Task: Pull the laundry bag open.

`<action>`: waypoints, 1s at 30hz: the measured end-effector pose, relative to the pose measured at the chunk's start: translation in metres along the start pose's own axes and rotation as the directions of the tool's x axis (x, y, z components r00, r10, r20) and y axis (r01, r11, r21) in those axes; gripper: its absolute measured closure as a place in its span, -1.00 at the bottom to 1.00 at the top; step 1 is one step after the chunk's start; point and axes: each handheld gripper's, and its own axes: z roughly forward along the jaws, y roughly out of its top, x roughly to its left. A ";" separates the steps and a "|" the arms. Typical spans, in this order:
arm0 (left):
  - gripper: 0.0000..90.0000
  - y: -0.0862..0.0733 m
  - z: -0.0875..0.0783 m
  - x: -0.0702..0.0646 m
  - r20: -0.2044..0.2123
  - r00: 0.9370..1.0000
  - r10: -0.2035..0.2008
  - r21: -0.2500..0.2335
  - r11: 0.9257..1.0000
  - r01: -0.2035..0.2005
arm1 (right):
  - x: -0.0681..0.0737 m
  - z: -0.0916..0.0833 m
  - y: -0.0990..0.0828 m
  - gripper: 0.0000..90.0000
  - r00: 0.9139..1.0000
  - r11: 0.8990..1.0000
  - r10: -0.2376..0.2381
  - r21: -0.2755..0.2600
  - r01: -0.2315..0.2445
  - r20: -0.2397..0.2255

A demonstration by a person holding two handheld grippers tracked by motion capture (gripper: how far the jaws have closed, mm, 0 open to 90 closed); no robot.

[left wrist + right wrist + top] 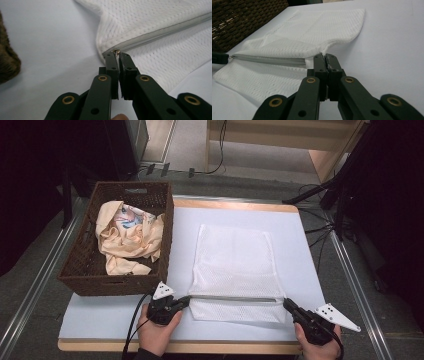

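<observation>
Pinching the zip pull [116,52], the left gripper [184,301] should slide level along the zipper [232,298]. Right gripper [289,305] clamps the bag [233,257] end near the table [100,317] front edge; keep it taut.

left gripper [184,301], right gripper [288,305]: jaws clamped

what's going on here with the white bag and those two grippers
A person works a white mesh laundry bag lying flat on the table. The left gripper is shut on the zipper pull at one end of the zipper; the right gripper is shut on the bag's edge at the other end. The zipper looks closed along its length. A brown wicker basket beside the bag holds a crumpled peach cloth.
</observation>
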 end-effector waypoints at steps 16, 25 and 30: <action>0.94 -0.003 -0.011 0.006 -0.006 1.000 -0.006 0.000 1.000 0.006 | 0.000 0.004 -0.001 0.98 1.000 1.000 0.004 0.020 -0.003 -0.006; 0.94 -0.005 -0.015 0.004 0.000 1.000 -0.005 0.000 1.000 0.005 | -0.003 0.010 -0.006 0.98 1.000 0.997 0.018 0.078 -0.019 0.004; 0.94 -0.006 -0.013 0.003 0.030 1.000 -0.007 0.010 1.000 0.006 | -0.010 0.015 -0.010 0.98 0.998 0.989 0.060 0.138 -0.062 0.018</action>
